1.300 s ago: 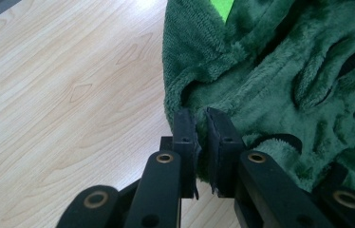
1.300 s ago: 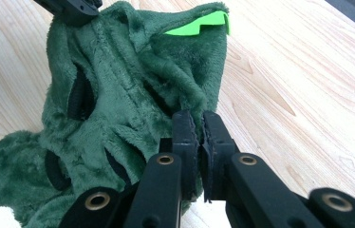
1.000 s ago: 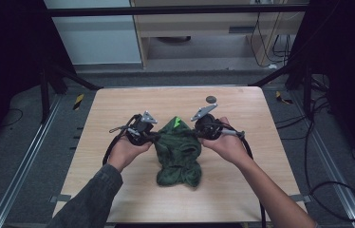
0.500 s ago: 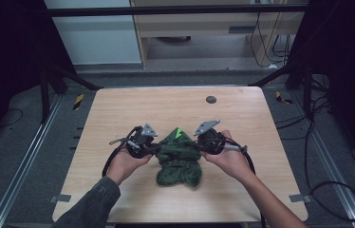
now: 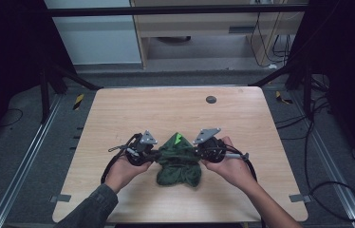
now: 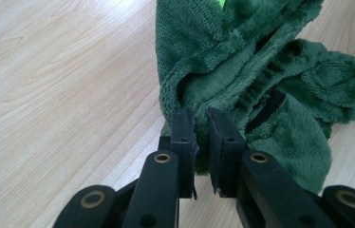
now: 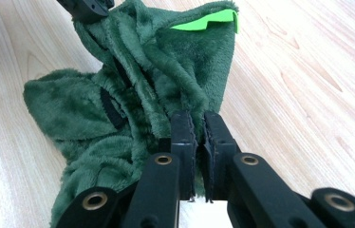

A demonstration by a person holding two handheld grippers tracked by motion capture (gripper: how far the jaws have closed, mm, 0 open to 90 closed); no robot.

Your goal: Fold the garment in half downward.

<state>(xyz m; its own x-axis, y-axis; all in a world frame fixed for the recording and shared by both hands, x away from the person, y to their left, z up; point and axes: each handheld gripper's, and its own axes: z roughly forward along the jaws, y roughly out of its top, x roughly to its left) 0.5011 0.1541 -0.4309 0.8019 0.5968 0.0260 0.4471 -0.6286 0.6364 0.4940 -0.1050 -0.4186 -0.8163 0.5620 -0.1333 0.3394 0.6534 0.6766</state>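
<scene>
A dark green fleece garment (image 5: 179,162) with a bright green tag (image 5: 179,138) is bunched near the table's front middle. My left gripper (image 5: 155,154) is shut on its left edge, and the fleece (image 6: 261,85) sits pinched between the black jaws of that gripper (image 6: 200,127). My right gripper (image 5: 197,153) is shut on the opposite edge; in the right gripper view its jaws clamp a fold of the fleece (image 7: 142,95) at the gripper's tip (image 7: 199,124), below the green tag (image 7: 204,21). The lower part of the garment rests on the wood.
The wooden table (image 5: 118,114) has a small dark round disc (image 5: 210,99) at its back right. Cables trail from both grippers over the table's front. Grey tape marks (image 5: 60,198) sit at the front corners. Metal rails and floor cables surround the table.
Both grippers have pulled the garment toward the person's side of the table, still holding its two edges. The cloth hangs bunched between them as before.
</scene>
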